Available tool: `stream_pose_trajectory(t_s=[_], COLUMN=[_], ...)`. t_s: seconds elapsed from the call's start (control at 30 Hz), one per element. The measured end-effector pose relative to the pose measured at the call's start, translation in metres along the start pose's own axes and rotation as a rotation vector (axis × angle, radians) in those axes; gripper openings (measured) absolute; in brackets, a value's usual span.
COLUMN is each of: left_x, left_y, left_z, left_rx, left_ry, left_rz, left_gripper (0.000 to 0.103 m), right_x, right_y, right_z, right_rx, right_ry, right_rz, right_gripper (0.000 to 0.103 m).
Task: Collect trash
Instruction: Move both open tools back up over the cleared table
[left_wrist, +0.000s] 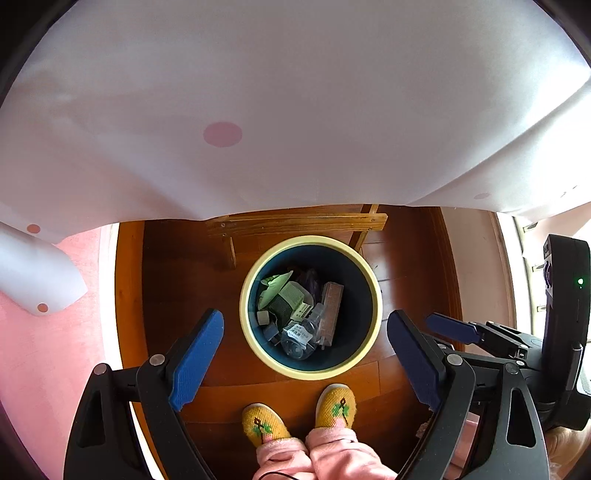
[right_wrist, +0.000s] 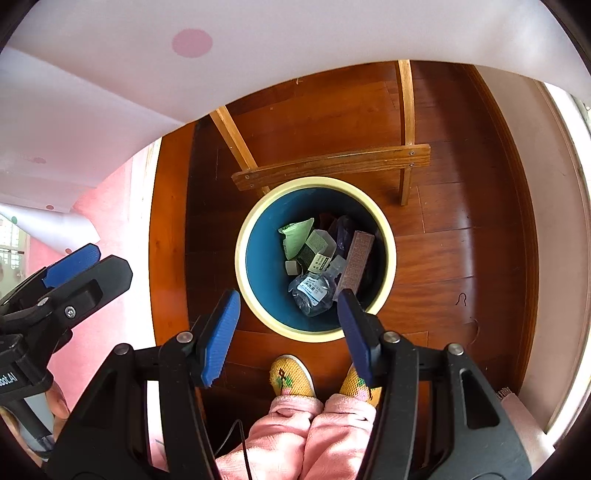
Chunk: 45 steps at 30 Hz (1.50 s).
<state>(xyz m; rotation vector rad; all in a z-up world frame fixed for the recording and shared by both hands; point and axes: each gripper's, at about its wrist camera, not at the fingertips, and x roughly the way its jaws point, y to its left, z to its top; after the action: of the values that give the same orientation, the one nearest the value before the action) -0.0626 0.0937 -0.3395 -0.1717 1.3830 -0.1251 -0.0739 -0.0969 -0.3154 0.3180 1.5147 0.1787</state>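
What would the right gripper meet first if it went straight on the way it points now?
Probably the clear plastic bottle lying on top in the trash bin; the right gripper, jaws open, points into it. Depth is unclear.

bright daylight from the right, glare on the wooden floor (right_wrist: 443, 251), fisheye-bent dark edges.

Glossy wooden floor (right_wrist: 461, 236) is shining beyond the claw tips. The bin's rim (right_wrist: 242, 254) is looking like smooth matt plastic. Below the jaws, knitted slippers (left_wrist: 334, 406) and fleecy pink trousers (left_wrist: 325, 458) are showing.
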Motion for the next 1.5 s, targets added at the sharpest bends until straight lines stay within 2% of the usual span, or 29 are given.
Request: stream_pose_trajectory(t_s=[0.17,0.43,0.63,0.73,0.8,0.87,0.97,1.1,1.23,1.37,1.5], left_x=[-0.029,-0.089,-0.152,-0.186,-0.208,-0.234,-0.263,-0.304,-0.341,-0.373,-0.396], left_y=[-0.008,-0.021,-0.03,-0.038,-0.044,-0.052,-0.063,-0.073,-0.083,-0.096,-0.105], left_z=[0.005,0.016,0.03,0.04,0.045,0.05,0.056,0.066,0.072,0.078,0.08], left_rx=[0.006,0.017,0.015,0.014,0.021,0.041,0.061,0.059,0.063,0.06,0.044], left_ry=[-0.014,-0.031,-0.066,-0.071,-0.091,-0.117,-0.137,-0.156,-0.211,-0.275,-0.319], left_rz=[0.015,0.017,0.019,0.013,0.003,0.041,0.091,0.113,0.152,0.16,0.158], left_gripper=[0.091,0.091,0.091,0.091,0.091,0.091,0.091,0.091,0.091,0.091,0.091], right_x=[-0.02,-0.075,-0.135,-0.167,-0.188,-0.211,-0.245,-0.292,-0.341,-0.381,-0.408], right_y=[0.002,0.019,0.039,0.053,0.061,0.067,0.078,0.088,0.1,0.11,0.12], right_z=[-0.003,-0.003,0.0,0.004,0.006,0.009,0.016,0.025,0.035,0.043,0.042], right_rx=[0.021,0.034,0.025,-0.002,-0.01,-0.011,-0.025,-0.049,-0.075,-0.073,-0.095], right_ry=[0.004,0.0,-0.027,-0.04,-0.051,-0.065,-0.092,-0.151,-0.225,-0.289,-0.359], right_rz=[-0.007,-0.04,-0.055,-0.101,-0.103,-0.09,-0.096,-0.093,-0.077,-0.048,-0.058], right_gripper=[0.052,0.052,0.052,0.052,0.052,0.052,0.052,0.052,0.052,0.052,0.052])
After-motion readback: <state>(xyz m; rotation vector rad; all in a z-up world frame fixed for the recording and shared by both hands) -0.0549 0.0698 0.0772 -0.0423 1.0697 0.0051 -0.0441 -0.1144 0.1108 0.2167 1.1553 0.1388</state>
